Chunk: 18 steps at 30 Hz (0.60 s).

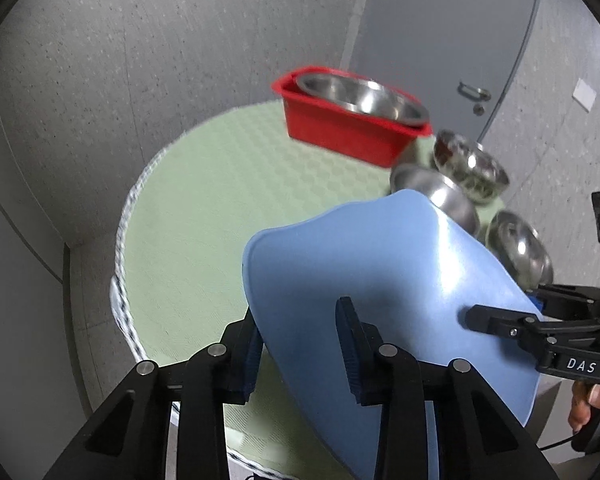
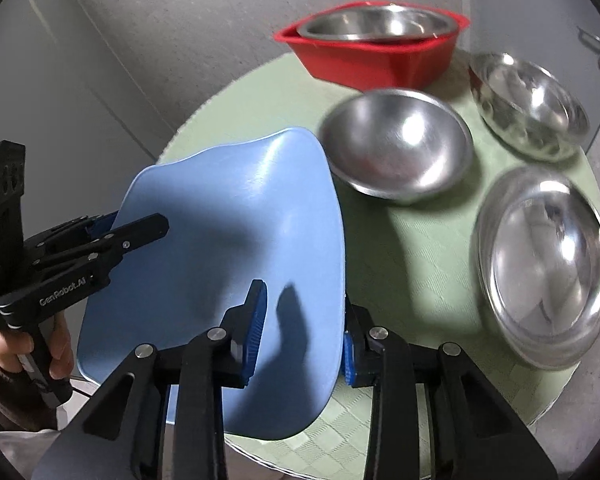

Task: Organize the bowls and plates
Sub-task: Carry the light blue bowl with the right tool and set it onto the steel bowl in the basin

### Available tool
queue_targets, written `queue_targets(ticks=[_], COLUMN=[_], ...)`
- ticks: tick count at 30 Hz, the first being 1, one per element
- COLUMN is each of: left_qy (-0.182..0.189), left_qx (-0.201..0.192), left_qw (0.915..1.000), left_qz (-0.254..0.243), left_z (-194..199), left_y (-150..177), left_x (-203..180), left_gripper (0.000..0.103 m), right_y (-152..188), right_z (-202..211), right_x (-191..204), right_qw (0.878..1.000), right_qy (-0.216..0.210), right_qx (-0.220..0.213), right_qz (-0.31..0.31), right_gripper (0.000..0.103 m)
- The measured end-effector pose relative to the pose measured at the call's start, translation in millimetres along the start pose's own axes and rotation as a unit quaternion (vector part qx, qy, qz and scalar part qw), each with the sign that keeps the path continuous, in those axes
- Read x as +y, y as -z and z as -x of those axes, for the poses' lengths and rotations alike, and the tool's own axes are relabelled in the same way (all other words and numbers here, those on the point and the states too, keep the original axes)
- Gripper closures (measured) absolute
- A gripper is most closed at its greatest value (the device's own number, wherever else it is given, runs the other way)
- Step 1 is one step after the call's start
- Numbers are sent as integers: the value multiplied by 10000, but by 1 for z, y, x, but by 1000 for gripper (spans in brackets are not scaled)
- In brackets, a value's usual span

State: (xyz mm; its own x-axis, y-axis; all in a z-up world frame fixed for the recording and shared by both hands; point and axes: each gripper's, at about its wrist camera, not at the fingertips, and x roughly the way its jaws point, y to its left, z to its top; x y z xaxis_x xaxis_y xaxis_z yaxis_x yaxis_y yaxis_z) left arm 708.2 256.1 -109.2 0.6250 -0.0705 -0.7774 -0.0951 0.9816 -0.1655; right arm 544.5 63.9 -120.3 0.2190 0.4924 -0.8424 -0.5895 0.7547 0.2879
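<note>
Both jaws are pinching the same blue plate (image 2: 228, 248), one on each edge. The left gripper (image 1: 300, 344) is biting the plate's rim with one finger on top and one under it. The right gripper (image 2: 300, 344) is doing the same on the other side. The plate is being held tilted up in the air, above the near side of the round table (image 1: 204, 216) with its green cloth. Three shiny metal bowls (image 2: 396, 144) are sitting on the table just past the plate, close to each other. A red tub (image 2: 372, 60) is standing at the far edge of the table, and one more metal bowl is lying inside it. A grey wall is standing behind the table.
</note>
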Motion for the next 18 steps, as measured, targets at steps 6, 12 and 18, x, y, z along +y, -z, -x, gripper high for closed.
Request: queue_targets(ticks=[6,12,18], left_qy=[43,231,390], left_qx=[-277,-488,-683], left_qw=[9995,9982,9953], left_qz=[-115,-261,-567], left_z=[18,19,1], left_y=[-35,-87,-148], left_x=[9,15,11], left_gripper=[72,72,72], right_y=[-36,-86,-143], right_z=[13,27,30], right_x=[9,7,-14], right_qw=[9995,9977,9941], right_qy=[-80,85,369], right_qx=[-296,-669,-1017], right_qz=[33,97,-23], right_gripper=[71,71,71])
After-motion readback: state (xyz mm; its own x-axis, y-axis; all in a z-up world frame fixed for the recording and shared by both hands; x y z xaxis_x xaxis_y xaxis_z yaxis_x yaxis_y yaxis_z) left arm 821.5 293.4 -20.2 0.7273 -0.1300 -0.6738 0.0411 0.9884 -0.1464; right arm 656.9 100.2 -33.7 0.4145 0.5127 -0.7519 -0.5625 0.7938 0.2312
